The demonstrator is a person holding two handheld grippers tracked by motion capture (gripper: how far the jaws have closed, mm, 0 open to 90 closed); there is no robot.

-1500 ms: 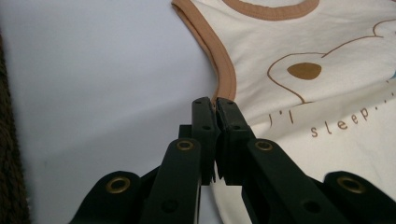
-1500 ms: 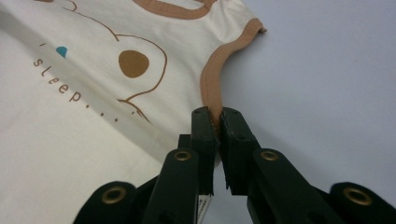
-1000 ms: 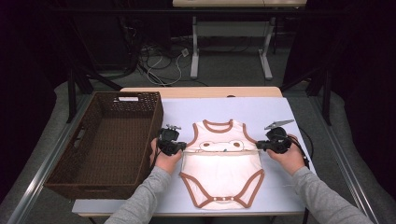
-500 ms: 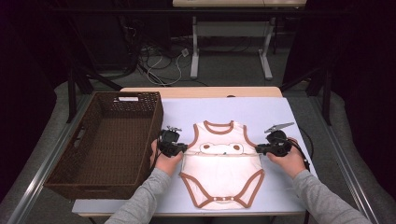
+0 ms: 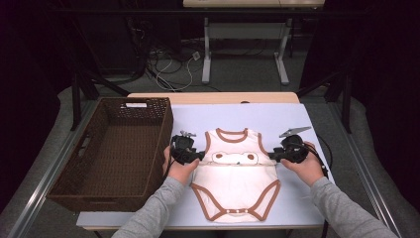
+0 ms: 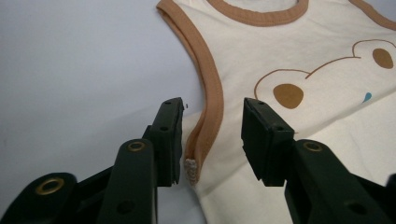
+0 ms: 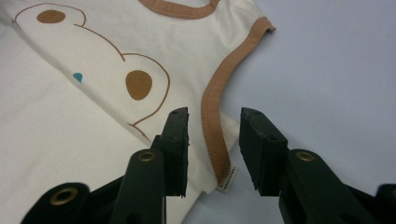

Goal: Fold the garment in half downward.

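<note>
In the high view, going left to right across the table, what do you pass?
Basket → left claw → baby bodysuit → right claw.

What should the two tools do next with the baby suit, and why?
Probably close both tools. The left tool and right tool are open, each straddling a brown-trimmed armhole edge of the baby suit, so closing would likely grip it for folding or lifting.
</note>
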